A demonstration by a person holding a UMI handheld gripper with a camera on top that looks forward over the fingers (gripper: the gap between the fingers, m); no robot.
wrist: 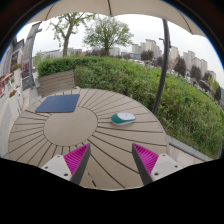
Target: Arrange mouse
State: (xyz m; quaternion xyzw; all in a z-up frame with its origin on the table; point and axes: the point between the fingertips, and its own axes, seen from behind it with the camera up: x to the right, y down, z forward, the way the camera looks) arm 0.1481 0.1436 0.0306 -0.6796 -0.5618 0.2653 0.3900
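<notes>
round slatted wooden table (60,135), blue mat (58,103) and mouse (123,118) on top

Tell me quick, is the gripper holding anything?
Gripper: open, holding nothing. The mouse sits on the table beyond the fingers.

I read no text, label, brand or number on anything ahead of my fingers or beyond them from here.
</notes>
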